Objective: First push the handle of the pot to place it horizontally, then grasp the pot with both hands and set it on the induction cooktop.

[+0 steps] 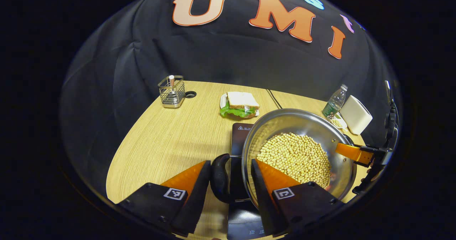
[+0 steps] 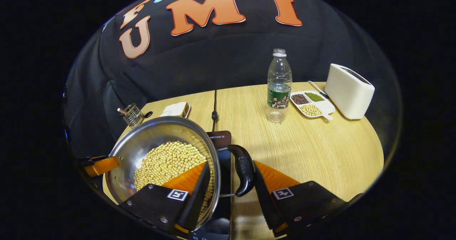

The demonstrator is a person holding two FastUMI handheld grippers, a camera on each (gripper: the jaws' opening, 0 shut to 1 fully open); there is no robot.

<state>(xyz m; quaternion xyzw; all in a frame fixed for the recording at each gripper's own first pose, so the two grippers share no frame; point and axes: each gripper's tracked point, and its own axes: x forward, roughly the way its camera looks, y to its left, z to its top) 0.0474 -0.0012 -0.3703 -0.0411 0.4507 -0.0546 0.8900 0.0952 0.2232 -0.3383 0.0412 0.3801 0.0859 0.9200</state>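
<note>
- Wooden table point(image 2: 320, 151).
- Induction cooktop point(image 1: 238, 140) at 6 o'clock.
- Sandwich plate point(image 1: 239, 105), wire holder point(image 1: 171, 91) toward 11.
- Water bottle point(image 2: 279, 86), bean tray point(image 2: 312, 104), toaster point(image 2: 348, 91) toward 1–2.

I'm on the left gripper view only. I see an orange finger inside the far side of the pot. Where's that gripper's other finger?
Observer: In the right gripper view, the right gripper straddles the pot's right handle, with one finger over the soybeans and the other outside the handle.
Operator: Is the cooktop under that side?
Observer: Yes. The cooktop's dark corner shows just behind that handle, below the rim.
Operator: What's in the dish by the bottle?
Observer: The dish has three compartments holding dark beans, green ones and pale yellow ones.
</note>
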